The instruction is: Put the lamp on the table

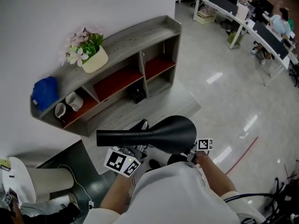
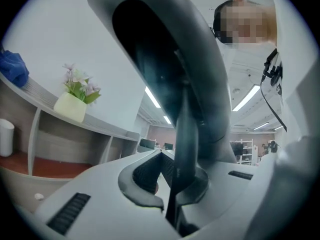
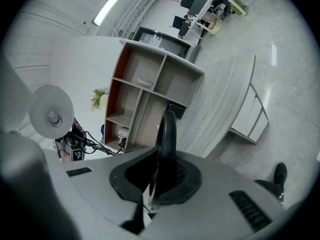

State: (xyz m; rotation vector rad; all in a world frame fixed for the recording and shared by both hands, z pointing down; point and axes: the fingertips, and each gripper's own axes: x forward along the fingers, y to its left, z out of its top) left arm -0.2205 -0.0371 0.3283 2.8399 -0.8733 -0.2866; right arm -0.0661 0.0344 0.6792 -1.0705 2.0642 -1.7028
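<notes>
The lamp (image 1: 159,133) is black and horn-shaped, and it is carried in the air in front of the person's torso, clear of the table (image 1: 159,107) and on its near side. In the head view its long axis runs level from left to right, with the narrow tube end pointing left and the flared end pointing right. The left gripper (image 2: 175,204) is clamped on a thin dark edge of the lamp, whose hollow dark interior looms above the jaws. The right gripper (image 3: 155,184) is likewise closed tight on a thin curved black rim of the lamp (image 3: 166,134). In the head view both sets of jaws are covered by the lamp body and the person's white shirt (only the marker cubes show). Each gripper view shows only a part of the lamp, so which portion each jaw pair holds cannot be fixed exactly. The shelf unit (image 1: 117,45) at the table's back carries a flower pot (image 1: 93,59) and a blue cloth (image 1: 46,93).
</notes>
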